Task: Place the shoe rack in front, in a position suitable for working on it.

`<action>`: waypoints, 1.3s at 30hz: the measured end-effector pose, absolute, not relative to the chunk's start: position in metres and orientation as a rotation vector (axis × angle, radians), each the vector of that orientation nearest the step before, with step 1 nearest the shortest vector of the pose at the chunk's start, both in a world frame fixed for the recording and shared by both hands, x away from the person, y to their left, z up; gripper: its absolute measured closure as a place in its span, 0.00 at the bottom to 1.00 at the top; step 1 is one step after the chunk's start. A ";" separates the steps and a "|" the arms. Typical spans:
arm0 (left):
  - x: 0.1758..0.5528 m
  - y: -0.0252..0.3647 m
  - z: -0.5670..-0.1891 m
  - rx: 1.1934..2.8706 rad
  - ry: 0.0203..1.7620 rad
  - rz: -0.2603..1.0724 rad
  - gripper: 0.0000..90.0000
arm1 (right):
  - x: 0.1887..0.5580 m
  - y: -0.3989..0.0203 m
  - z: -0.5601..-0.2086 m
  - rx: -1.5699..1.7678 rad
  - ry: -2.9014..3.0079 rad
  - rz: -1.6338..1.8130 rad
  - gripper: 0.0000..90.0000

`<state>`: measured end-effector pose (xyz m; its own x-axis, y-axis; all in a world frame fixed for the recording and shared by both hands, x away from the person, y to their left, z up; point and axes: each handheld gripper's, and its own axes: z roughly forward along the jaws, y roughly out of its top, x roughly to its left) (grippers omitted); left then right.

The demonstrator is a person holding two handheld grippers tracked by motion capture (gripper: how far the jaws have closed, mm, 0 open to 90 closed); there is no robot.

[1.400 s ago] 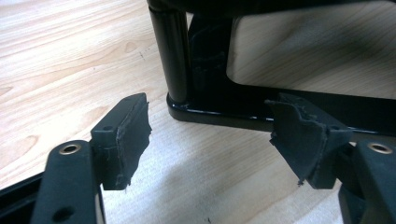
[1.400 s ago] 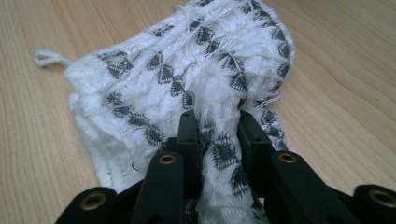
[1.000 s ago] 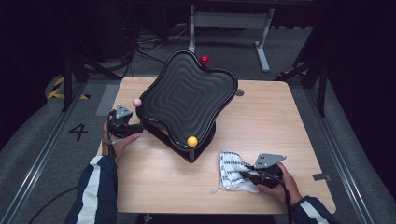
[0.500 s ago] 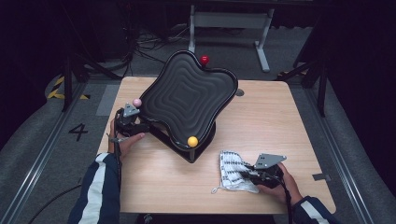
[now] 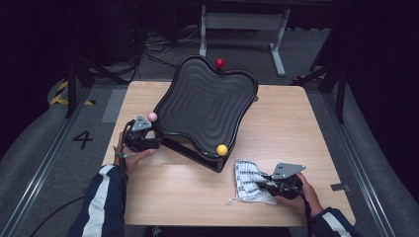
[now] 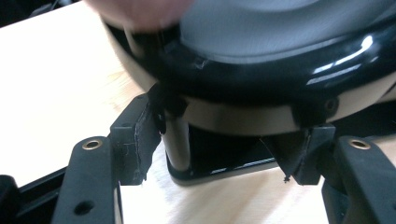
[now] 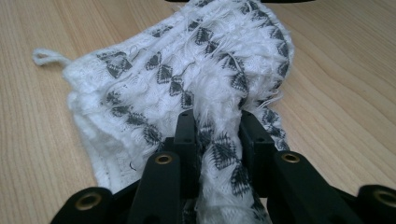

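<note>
A black wavy tray (image 5: 207, 103) stands tilted on a dark base on the wooden table (image 5: 301, 123). It carries a red ball (image 5: 219, 63) at its far corner, a pink ball (image 5: 152, 117) at its left corner and a yellow ball (image 5: 222, 149) at its near corner. My left gripper (image 5: 154, 142) is at the left corner, below the pink ball. In the left gripper view the jaws (image 6: 219, 140) straddle a post (image 6: 178, 142) under the tray's rim (image 6: 280, 70); they have just been closing and still stand apart. My right gripper (image 5: 263, 183) is shut on a white patterned cloth (image 5: 247, 175), bunched between its fingers (image 7: 217, 126).
The cloth (image 7: 177, 70) lies flat on the table near the front edge, right of the tray's near corner. Bare wood spreads to the right of the tray. Beyond the table stand a grey metal frame (image 5: 242, 22) and cables on a dark floor.
My left gripper has moved right, up to the tray's left corner under the pink ball. The right gripper and the cloth have stayed where they were.
</note>
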<state>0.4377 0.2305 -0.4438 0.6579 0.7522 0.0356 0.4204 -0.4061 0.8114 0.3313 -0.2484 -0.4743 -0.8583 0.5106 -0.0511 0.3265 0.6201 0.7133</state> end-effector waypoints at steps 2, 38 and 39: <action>0.434 0.226 -0.442 2.065 0.881 0.512 0.42 | 0.331 -0.250 -0.474 0.690 2.597 1.068 0.81; 0.359 0.131 -0.448 2.093 0.674 0.388 0.46 | 0.336 -0.285 -0.472 0.842 2.491 0.949 0.82; 0.357 0.128 -0.449 2.098 0.665 0.395 0.46 | 0.337 -0.286 -0.471 0.851 2.489 0.948 0.82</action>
<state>0.3573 0.1276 -0.4487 0.8064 0.5904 0.0337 0.3125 -0.4738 0.8233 0.3366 -0.2864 -0.4714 -0.7612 0.6406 -0.1014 0.4107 0.5971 0.6890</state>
